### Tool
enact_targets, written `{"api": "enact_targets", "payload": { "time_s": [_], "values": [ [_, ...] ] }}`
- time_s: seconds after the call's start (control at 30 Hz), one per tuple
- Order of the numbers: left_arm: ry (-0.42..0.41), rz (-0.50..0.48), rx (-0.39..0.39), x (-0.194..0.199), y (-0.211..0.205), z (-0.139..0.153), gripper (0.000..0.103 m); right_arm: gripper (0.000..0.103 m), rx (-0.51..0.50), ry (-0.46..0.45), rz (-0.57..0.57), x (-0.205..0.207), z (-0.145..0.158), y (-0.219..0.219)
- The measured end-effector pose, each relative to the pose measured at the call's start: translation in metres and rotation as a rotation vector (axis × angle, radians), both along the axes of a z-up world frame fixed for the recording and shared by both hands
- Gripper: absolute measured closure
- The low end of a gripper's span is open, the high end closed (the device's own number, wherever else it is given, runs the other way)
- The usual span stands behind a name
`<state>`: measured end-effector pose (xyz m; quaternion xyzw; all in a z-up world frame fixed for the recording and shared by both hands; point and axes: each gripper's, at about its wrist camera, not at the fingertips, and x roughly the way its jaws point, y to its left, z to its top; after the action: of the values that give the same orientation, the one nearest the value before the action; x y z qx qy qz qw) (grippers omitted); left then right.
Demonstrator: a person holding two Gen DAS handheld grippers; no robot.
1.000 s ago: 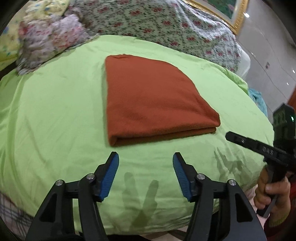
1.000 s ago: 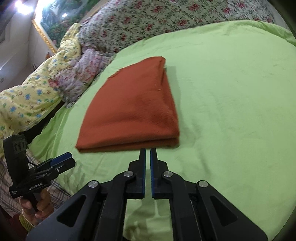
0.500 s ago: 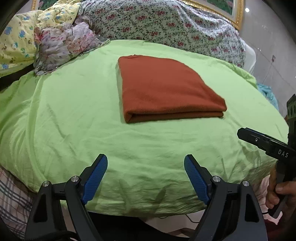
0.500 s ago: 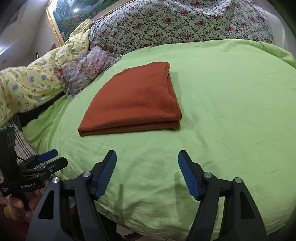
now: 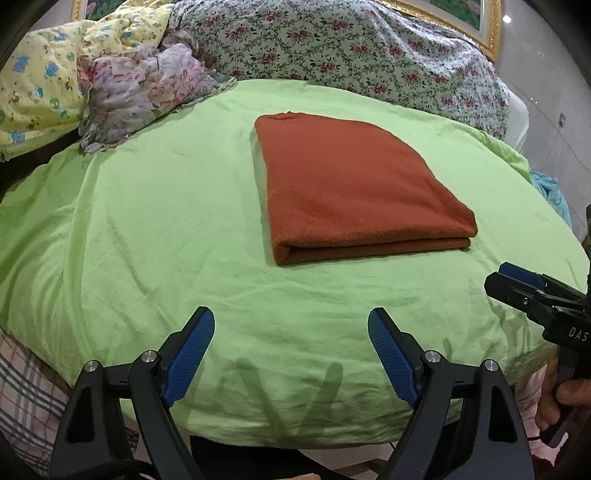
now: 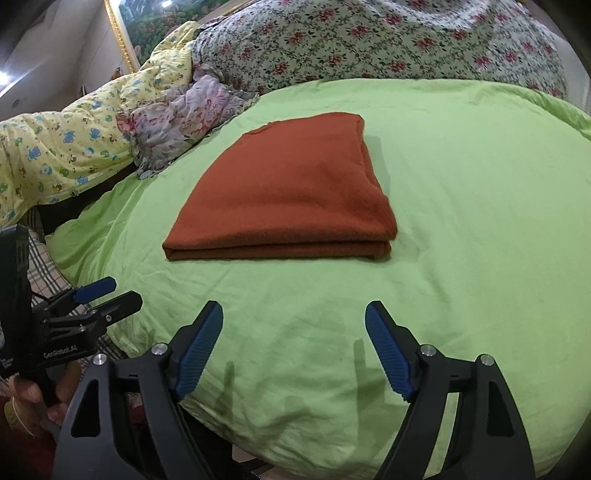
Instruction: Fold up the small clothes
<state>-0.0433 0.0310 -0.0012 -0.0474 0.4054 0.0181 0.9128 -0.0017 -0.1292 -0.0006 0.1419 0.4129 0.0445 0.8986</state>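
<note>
**Both tongs spread wide, rust cloth folded on the green sheet**

The left gripper [image 5: 291, 354] hangs over the near edge of the bed, its 2 blue ribbed pads [image 5: 190, 356] spread far apart and holding nothing. The right gripper [image 6: 293, 350] sits the same way, jaws released, nothing between them. Each tool shows in the other's camera: the right one at the right edge of the left wrist view, with white letters "DAS" on its black body; the left one at the left edge of the right wrist view, where a white label reads roughly "GenRobot.AI". A hand [image 6: 26, 395] grips that handle.

Beyond both tongs, well apart from them, the rust-orange cloth [image 5: 354, 184] lies folded flat in a neat stack on the light green sheet [image 5: 147, 240], fold edge facing the cameras. Behind it lie a rumpled pastel floral fabric [image 5: 147, 85], a yellow cartoon-print quilt [image 6: 74, 147] and a red-flowered duvet [image 5: 351, 48]. A gilt picture frame [image 5: 461, 26] hangs on the wall.
</note>
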Motion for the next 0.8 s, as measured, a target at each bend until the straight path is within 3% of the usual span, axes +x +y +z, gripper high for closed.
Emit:
{"api": "enact_targets", "payload": {
  "time_s": [0.5, 0.8],
  "values": [
    [0.026, 0.029, 0.07, 0.058, -0.01, 0.011, 0.015, 0.017, -0.046, -0.012, 0.012, 0.057, 0.016, -0.002],
    [0.055, 0.076, 0.052, 0.082, -0.003, 0.013, 0.014, 0.017, -0.033, 0.021, 0.03, 0.085, 0.015, -0.001]
  ]
}}
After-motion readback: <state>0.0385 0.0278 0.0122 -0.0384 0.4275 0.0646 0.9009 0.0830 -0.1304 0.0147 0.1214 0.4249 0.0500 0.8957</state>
